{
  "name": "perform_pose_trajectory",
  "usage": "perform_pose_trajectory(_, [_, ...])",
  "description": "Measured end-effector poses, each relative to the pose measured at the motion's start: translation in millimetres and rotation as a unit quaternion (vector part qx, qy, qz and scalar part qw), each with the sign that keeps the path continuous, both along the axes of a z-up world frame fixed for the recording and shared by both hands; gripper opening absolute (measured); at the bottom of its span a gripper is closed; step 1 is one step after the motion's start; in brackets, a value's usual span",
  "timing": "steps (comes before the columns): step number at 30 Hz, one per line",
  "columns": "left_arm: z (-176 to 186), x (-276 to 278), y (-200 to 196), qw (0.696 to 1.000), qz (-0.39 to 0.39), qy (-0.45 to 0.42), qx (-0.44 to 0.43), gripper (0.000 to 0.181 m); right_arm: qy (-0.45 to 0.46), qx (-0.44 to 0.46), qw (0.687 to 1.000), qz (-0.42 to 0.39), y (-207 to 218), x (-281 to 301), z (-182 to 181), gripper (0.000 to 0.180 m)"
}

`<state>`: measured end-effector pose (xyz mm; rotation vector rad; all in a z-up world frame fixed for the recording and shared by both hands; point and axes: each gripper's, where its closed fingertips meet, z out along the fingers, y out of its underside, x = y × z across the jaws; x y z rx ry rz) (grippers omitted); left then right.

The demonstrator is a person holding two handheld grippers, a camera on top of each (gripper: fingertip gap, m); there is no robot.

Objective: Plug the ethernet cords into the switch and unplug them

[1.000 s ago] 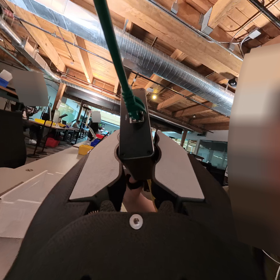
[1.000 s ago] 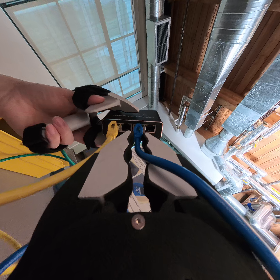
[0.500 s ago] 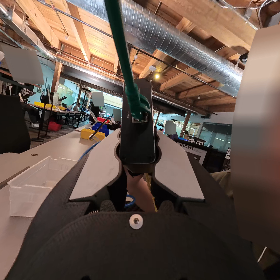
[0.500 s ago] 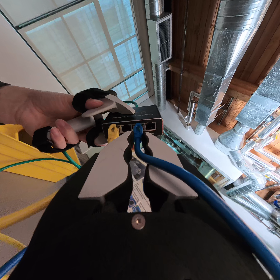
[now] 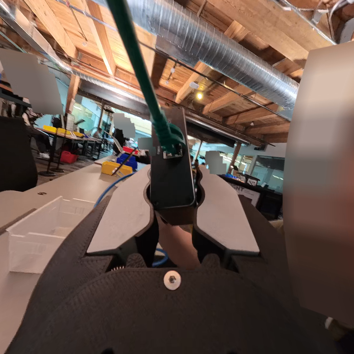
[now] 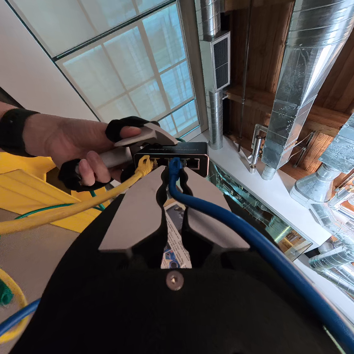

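The switch (image 5: 171, 183), a small black metal-cased box, is clamped by its narrow sides in the left gripper (image 5: 173, 189) and held off the worktop (image 5: 72, 183). A green cord (image 5: 145, 82) is seated in the single port on the face seen from the left wrist view and runs up out of frame.

In the right wrist view the opposite face of the switch (image 6: 172, 151) shows a row of ports. A yellow cord (image 6: 107, 195) sits in the leftmost port; a blue cord (image 6: 229, 216) sits in the third; the rightmost is empty. The second port is partly hidden, so I cannot tell its state. The right gripper (image 6: 173, 172) stands narrowly parted around the blue cord's boot just behind the plug; whether its pads actually press the boot cannot be told.

Handling, as judged:
- The switch looks light and rigid with smooth sides; it could twist or slip in the clamp under a pull, so force should run straight along the port axis.
- The cords are flexible, with stiffer moulded boots. The boot is the place to grip; hauling on the jacket would strain the connector.
- The plug's plastic latch tab is small and fragile, and must be depressed before withdrawal.

A clear plastic bin (image 5: 38, 235) sits on the worktop, apart from the work.
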<state>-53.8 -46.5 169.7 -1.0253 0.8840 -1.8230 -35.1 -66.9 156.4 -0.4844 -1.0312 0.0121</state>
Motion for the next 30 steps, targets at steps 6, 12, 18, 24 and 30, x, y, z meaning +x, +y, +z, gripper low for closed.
perform_pose_trajectory(6, [1.5, -2.4, 2.6, 1.000, -0.010, -0.024, -0.016, 0.039, -0.025, 0.014, 1.000, -0.001, -3.2, -5.5, -5.7, 0.012])
perform_pose_trajectory(12, [-1.8, -4.2, -6.1, 0.999, -0.009, 0.013, 0.028, 0.038, -0.030, 0.004, 0.999, 0.011, -3.5, -7.9, -10.2, 0.013])
perform_pose_trajectory(18, [-3.0, -4.4, -6.3, 0.999, -0.019, 0.013, 0.023, 0.039, -0.024, -0.021, 0.999, 0.030, -4.2, -8.7, -9.8, 0.012])
perform_pose_trajectory(24, [-2.9, -7.1, -4.2, 0.999, -0.004, 0.016, 0.034, 0.039, -0.015, -0.030, 0.999, 0.008, 0.4, -11.2, -7.7, 0.012])
perform_pose_trajectory(30, [6.7, -9.2, -7.5, 0.998, 0.030, 0.011, 0.055, 0.040, -0.002, -0.014, 1.000, 0.019, -6.9, -11.4, -3.4, 0.012])
